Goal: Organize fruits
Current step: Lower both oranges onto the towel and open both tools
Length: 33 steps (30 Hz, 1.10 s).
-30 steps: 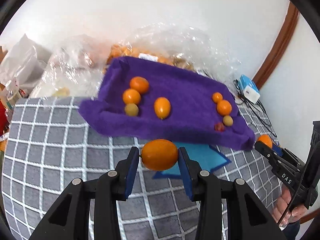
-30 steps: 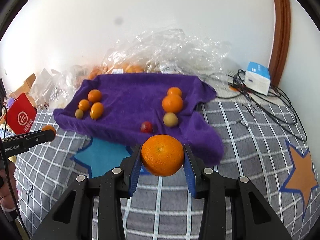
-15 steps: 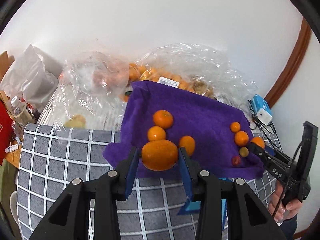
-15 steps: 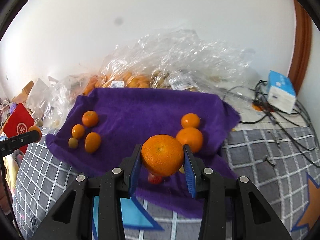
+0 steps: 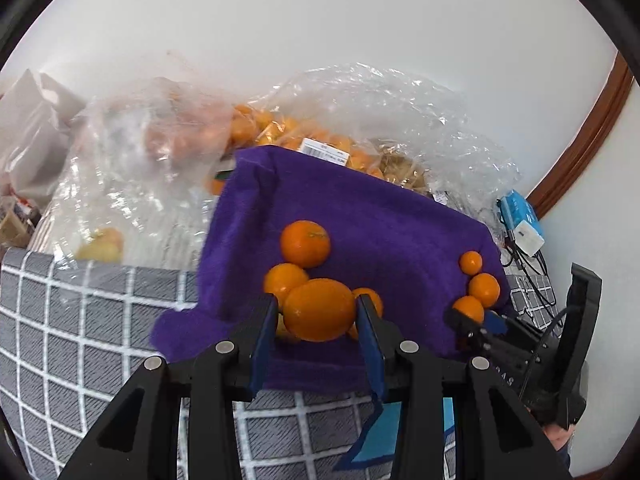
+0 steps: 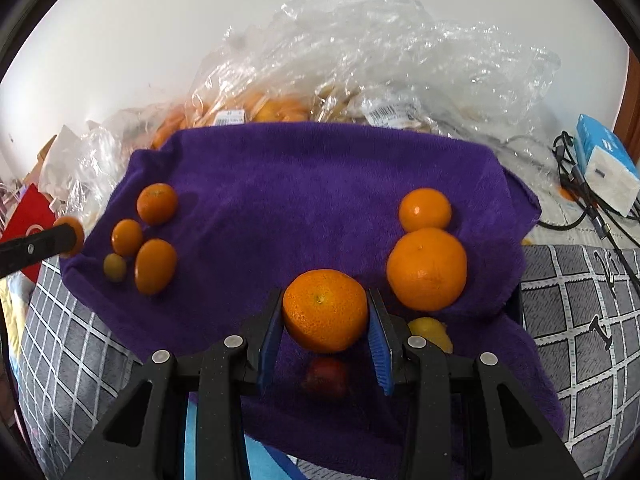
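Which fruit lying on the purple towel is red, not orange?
The small round red fruit near the purple towel's front edge, just below the right claw's orange; the fruits around it are orange or yellowish.

A: Classify the location.

B: Domestic room, informal work surface. Indicators: a grey checked cloth [image 6: 576, 320] with star appliqués covers the surface; a purple towel [image 6: 320, 184] lies on it, carrying loose citrus.

A: Supporting evidence?

B: Crumpled clear grocery bags [image 6: 400, 52] with barcode labels sit against a plain white wall [image 5: 320, 32]. A charger box [image 6: 604, 168] with tangled cables and wooden trim [image 5: 588, 128] complete the household setting.
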Tool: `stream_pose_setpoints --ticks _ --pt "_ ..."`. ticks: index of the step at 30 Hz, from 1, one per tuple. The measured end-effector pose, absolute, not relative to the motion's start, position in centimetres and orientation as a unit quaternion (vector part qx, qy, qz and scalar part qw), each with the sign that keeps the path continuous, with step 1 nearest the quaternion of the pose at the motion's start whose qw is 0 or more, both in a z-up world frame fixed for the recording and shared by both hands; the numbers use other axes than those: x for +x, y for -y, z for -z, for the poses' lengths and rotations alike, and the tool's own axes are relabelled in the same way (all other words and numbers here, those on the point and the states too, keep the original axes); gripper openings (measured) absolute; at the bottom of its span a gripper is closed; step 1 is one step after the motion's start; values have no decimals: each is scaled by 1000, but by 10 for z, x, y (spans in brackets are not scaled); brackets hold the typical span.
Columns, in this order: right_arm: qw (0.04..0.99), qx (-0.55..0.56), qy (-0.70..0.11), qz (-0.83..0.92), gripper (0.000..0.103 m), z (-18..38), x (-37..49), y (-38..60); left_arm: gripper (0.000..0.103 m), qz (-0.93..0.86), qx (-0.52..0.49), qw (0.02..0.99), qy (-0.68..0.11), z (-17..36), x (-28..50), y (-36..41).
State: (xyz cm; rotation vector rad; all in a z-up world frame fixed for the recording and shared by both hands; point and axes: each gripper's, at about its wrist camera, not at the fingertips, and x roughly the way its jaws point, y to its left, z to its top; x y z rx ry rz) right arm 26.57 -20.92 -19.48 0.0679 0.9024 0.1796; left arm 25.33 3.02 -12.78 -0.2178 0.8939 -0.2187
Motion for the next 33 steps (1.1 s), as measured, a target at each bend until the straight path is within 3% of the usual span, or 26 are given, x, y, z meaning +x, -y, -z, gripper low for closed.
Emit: stream_pose_setpoints --ticks 16,33 --pt "914 30 -398 -76 45 164 242 231 38 108 -95 882 -448 156 296 8" --pt "914 30 -399 -66 45 176 248 241 38 92 -52 887 -450 178 311 34"
